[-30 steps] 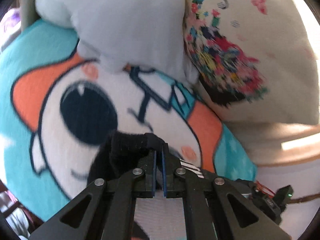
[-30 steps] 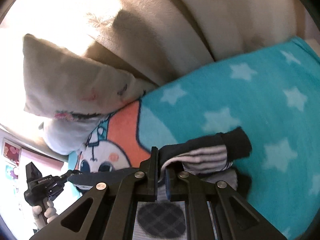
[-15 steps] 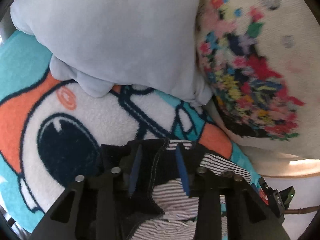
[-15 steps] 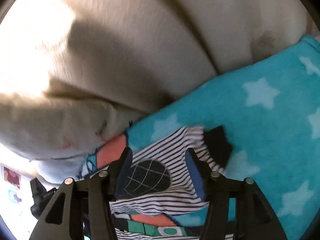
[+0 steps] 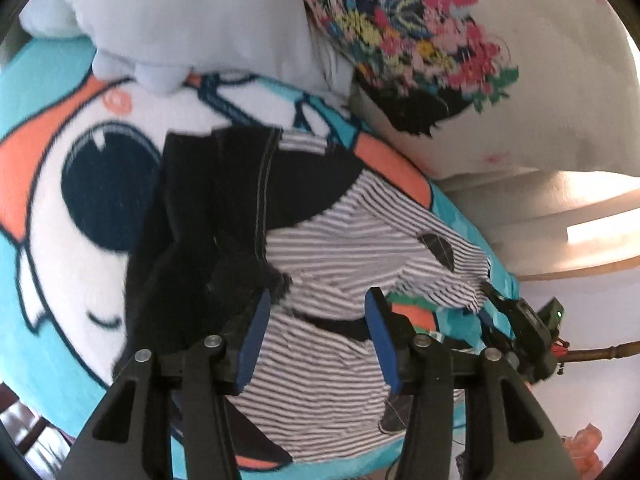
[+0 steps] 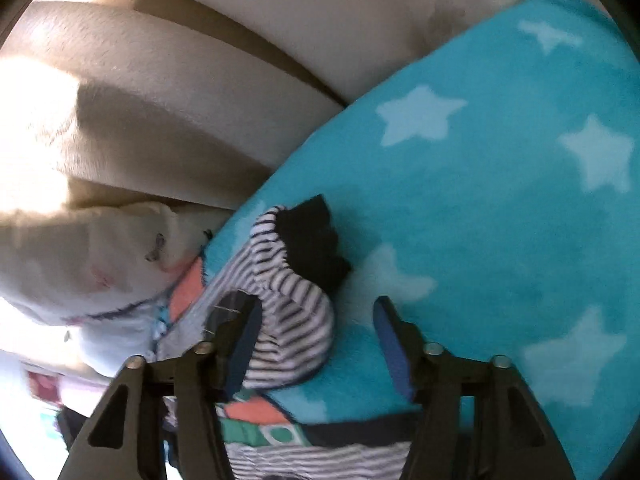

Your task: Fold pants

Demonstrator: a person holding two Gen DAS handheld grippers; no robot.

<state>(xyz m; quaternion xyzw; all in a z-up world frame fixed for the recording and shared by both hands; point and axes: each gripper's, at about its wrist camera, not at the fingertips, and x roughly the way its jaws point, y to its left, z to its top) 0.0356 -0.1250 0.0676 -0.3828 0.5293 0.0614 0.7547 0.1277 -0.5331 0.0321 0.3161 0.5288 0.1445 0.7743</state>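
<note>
Striped pants with black cuffs lying folded on the blanket, near a pale pillow and a floral cushion
Left gripper above the pants, blue pads wide apart, nothing between them
Right gripper likewise spread, hovering over the pants' striped end and black cuff on the starred blanket, beige sofa cushions behind; left pad just beside the fabric, contact unclear
</note>
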